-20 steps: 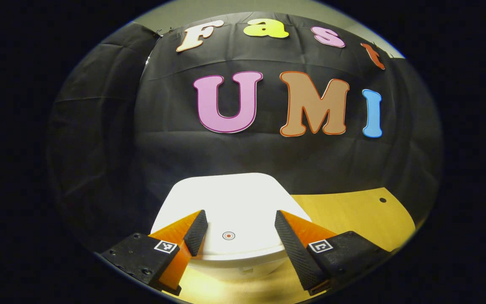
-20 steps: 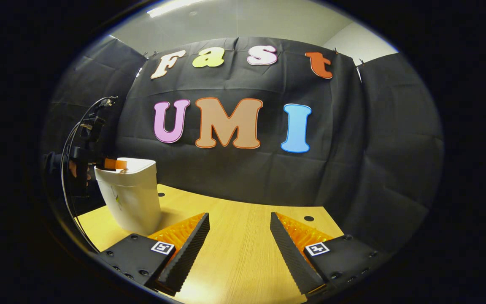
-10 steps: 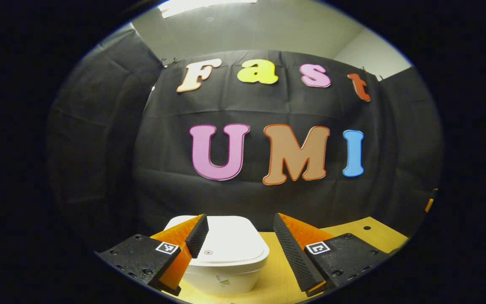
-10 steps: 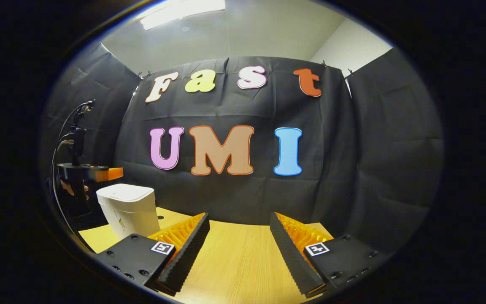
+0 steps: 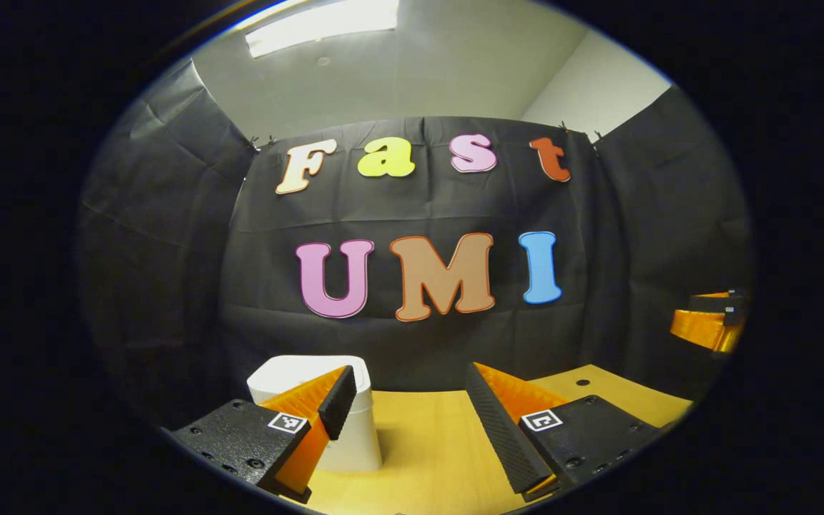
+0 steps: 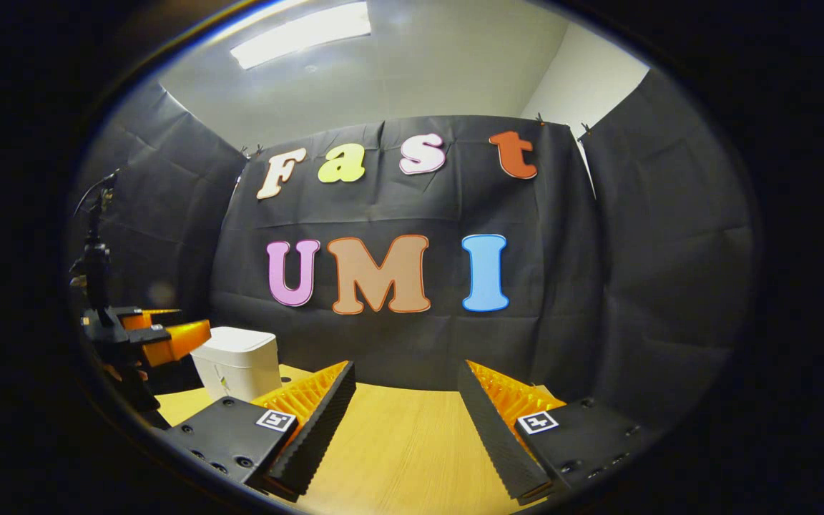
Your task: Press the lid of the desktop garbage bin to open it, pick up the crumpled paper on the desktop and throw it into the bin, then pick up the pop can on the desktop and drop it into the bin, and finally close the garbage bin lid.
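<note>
Left gripper view had the garbage bin [image 5: 326,415] at lower left on the desktop [image 5: 426,443], lid down; with nothing in my grasp, I judged the task finished or nearly so. My left gripper [image 5: 405,404] was spread, level, short of it. Right gripper view put the bin [image 6: 237,361] at left; my right gripper [image 6: 405,400] was spread and level above bare wood.
</note>
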### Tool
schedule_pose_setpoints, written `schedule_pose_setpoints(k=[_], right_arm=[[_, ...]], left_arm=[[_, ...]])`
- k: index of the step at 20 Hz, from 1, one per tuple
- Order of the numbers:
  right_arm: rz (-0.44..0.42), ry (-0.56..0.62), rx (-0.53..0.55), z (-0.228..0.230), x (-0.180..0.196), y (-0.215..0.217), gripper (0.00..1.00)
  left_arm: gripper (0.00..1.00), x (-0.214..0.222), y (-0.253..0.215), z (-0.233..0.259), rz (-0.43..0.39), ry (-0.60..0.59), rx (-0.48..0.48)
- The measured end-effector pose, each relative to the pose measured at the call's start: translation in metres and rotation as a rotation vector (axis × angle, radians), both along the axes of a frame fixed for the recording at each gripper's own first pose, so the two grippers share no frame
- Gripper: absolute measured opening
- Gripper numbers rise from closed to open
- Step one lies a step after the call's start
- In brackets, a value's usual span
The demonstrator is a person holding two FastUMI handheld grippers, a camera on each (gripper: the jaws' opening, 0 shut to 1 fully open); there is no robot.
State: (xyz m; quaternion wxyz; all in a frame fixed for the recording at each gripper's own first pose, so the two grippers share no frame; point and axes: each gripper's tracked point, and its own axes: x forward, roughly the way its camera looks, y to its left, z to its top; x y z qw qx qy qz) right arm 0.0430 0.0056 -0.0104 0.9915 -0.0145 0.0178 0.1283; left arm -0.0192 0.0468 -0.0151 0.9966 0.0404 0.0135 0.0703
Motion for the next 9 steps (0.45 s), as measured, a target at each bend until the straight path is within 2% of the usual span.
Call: schedule_pose_setpoints(k=[1, 9], right_arm=[[-0.013, 0.002, 0.003, -0.002, -0.003, 0.0, 0.96], [-0.109, 0.012, 0.025, -0.007, -0.025, 0.005, 0.96]], left_arm=[[0.94, -0.006, -0.006, -0.007, -0.013, 0.012, -0.012], [0.93, -0.021, -0.018, -0.014, -0.076, 0.023, -0.105]])
